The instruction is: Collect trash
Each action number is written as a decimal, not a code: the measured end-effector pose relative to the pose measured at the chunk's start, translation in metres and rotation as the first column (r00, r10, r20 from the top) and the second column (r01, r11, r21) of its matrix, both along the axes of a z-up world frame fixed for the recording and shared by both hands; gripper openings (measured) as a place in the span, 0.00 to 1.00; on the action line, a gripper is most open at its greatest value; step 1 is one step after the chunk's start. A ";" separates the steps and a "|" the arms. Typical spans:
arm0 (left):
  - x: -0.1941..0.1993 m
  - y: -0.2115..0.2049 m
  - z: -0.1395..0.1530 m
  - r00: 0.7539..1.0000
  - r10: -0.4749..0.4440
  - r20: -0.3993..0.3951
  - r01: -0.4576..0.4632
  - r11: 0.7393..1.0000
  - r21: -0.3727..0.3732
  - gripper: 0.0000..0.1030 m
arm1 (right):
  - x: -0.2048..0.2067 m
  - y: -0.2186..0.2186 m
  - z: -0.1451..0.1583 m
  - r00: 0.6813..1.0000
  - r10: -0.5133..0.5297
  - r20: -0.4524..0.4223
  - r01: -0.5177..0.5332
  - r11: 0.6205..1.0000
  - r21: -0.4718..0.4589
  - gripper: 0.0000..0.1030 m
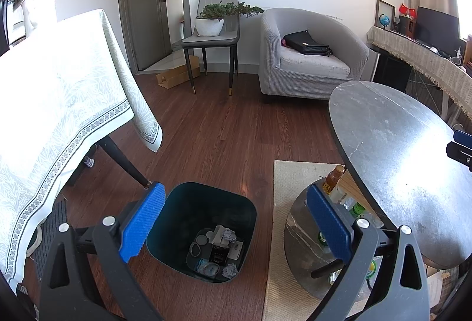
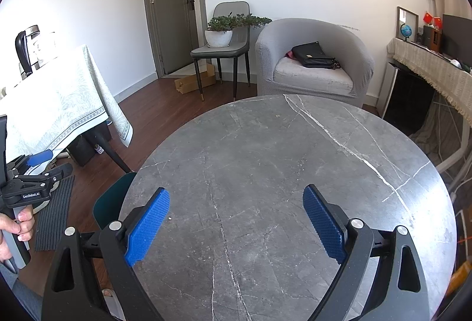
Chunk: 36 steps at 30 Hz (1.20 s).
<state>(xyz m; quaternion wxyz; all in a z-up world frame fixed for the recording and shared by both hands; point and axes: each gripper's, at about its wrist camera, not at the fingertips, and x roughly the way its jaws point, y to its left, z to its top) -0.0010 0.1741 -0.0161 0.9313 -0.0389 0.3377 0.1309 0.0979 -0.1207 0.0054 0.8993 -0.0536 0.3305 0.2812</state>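
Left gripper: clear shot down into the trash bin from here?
Probably yes. The left gripper hangs open over the dark teal trash bin, whose mouth is uncovered, with crumpled paper at the bottom. The round marble table sits off to the right, not over the bin.

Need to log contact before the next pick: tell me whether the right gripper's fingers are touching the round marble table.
Cannot tell. In the right wrist view the right gripper is open over the round marble table, but neither view shows the height between them.

The right gripper (image 2: pixel 236 220) hangs wide apart and empty over the round grey marble table (image 2: pixel 280 150); a dark bin (image 2: pixel 113 200) peeks out beside the table's left edge
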 end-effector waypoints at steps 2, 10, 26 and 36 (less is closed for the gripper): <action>0.000 0.001 0.000 1.000 0.000 0.002 0.000 1.000 -0.003 0.96 | 0.000 0.000 0.000 1.000 0.000 -0.001 0.000 1.000 -0.002 0.90; 0.000 0.001 -0.001 1.000 -0.001 0.000 0.001 1.000 -0.002 0.96 | 0.000 0.002 -0.002 1.000 0.003 -0.002 -0.003 1.000 -0.007 0.90; 0.000 0.001 0.000 1.000 -0.006 0.000 0.006 1.000 -0.003 0.96 | -0.001 0.002 -0.003 1.000 0.002 0.000 -0.002 1.000 -0.007 0.90; 0.000 0.000 0.000 1.000 -0.007 -0.001 0.007 1.000 -0.003 0.96 | -0.001 0.003 -0.003 1.000 0.003 0.000 -0.003 1.000 -0.008 0.90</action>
